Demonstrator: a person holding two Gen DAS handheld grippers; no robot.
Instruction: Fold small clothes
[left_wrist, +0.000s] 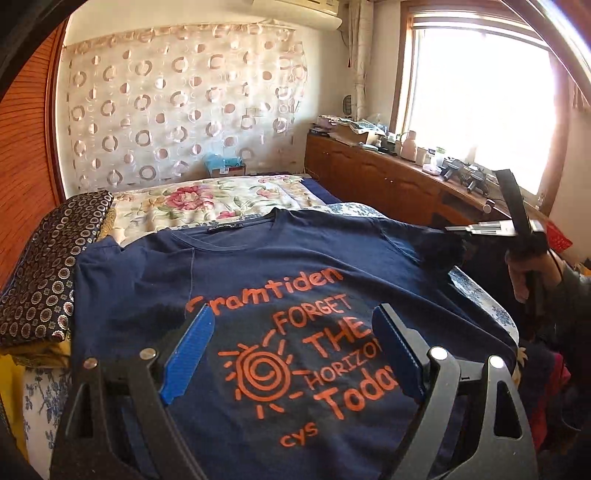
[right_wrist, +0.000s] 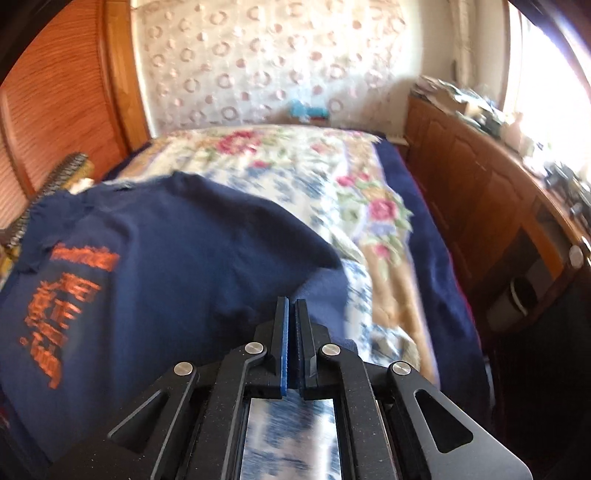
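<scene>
navy t-shirt (left_wrist: 258, 280) spread front up on the bed (left_wrist: 207, 199), orange print facing up, neckline toward the far floral quilt (left_wrist: 221, 195). left tool (left_wrist: 295, 343) above the shirt's printed chest, jaws wide apart, blue pads (left_wrist: 192, 347) either side of the lettering, nothing pinched between them, no contact visible with the fabric. right tool (right_wrist: 291, 332) at the shirt's right edge, jaws drawn together with the blue pads nearly meeting; a fold of navy cloth bunched right at the tips, though motion blur hides whether any fabric sits between the pads, so cannot tell if gripped. in the right wrist view, t-shirt (right_wrist: 147, 266) humped up on its near side, sleeve edge lying over the blue-and-white sheet (right_wrist: 369, 295). in the left wrist view, a hand (left_wrist: 532, 273) at the far right holding the other tool's black handle. folded dark patterned cloth (left_wrist: 48, 273) stacked just beside the shirt's left shoulder. wooden cabinet (left_wrist: 388, 173) along the window side of the bed, cluttered on top.
</scene>
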